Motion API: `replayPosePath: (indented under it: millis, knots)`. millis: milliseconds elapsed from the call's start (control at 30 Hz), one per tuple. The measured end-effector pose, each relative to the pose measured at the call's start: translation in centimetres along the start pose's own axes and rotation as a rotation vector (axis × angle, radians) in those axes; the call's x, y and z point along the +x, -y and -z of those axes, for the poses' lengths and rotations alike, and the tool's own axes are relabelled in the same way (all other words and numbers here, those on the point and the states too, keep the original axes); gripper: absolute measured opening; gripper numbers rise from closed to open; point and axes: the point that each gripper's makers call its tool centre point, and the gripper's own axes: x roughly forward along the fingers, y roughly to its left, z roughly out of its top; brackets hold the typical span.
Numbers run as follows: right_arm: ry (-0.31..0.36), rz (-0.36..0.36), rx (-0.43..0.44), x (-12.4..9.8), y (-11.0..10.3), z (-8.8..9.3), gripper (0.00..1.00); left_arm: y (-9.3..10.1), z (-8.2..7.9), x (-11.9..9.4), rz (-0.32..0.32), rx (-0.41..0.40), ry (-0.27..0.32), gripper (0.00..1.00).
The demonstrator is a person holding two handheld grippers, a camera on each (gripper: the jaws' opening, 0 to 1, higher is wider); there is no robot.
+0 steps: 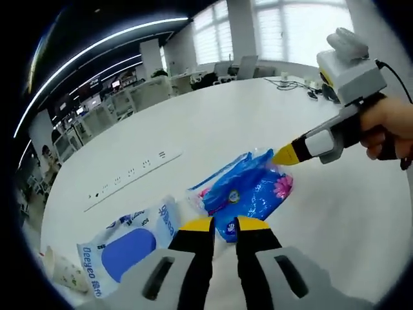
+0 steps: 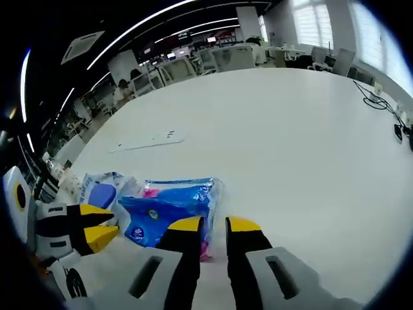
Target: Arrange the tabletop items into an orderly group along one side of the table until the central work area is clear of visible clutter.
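A blue tissue packet (image 1: 248, 190) with a pink flower print lies flat on the white table (image 1: 258, 116), just beyond my left gripper (image 1: 224, 226), whose yellow-tipped jaws stand slightly apart with nothing between them. A white wet-wipes pack (image 1: 129, 248) with a blue lid lies to its left. My right gripper (image 1: 284, 156), held by a hand (image 1: 387, 126), comes in from the right with its tip over the packet's far edge. In the right gripper view the packet (image 2: 168, 210) lies right ahead of the right gripper (image 2: 215, 226), which is open and empty. The left gripper (image 2: 103, 224) is open beside the wipes pack (image 2: 100, 190).
A paper cup (image 1: 61, 268) stands at the table's near left edge beside the wipes. A flush power strip (image 1: 132, 174) runs across the tabletop beyond the items. Cables (image 2: 387, 110) lie at the far right. Office desks and chairs stand beyond the table.
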Motion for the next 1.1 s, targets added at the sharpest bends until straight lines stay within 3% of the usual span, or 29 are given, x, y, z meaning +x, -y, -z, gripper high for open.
replayPosePath:
  millis: [200,267,467,600,733,867,1100]
  knots:
    - [0.019,-0.025,-0.035,-1.6,-1.0,-0.5,0.23,-0.4,-0.7,-1.3,0.011,0.003,0.023,0.18]
    - [0.014,-0.032,-0.048,-2.3,-1.7,-0.4,0.27,-0.6,-0.3,-1.4,0.014,0.010,-0.002,0.23]
    - [0.016,-0.085,-0.091,-4.5,-4.2,-0.2,0.36,-1.1,0.3,-2.9,0.038,-0.003,-0.004,0.32]
    - [0.011,-0.101,-0.114,-5.7,-5.6,0.1,0.49,-1.3,0.5,-4.4,0.063,0.015,0.013,0.41]
    - [-0.013,-0.134,-0.147,-7.0,-7.5,1.3,0.52,-1.7,1.1,-5.8,0.083,0.024,0.019,0.49]
    - [-0.028,-0.180,-0.133,-8.4,-9.7,3.0,0.66,-2.2,1.8,-7.1,0.103,0.039,0.016,0.56]
    - [-0.047,-0.230,-0.139,-10.2,-13.1,5.5,0.74,-3.5,2.8,-10.2,0.109,0.053,0.030,0.70]
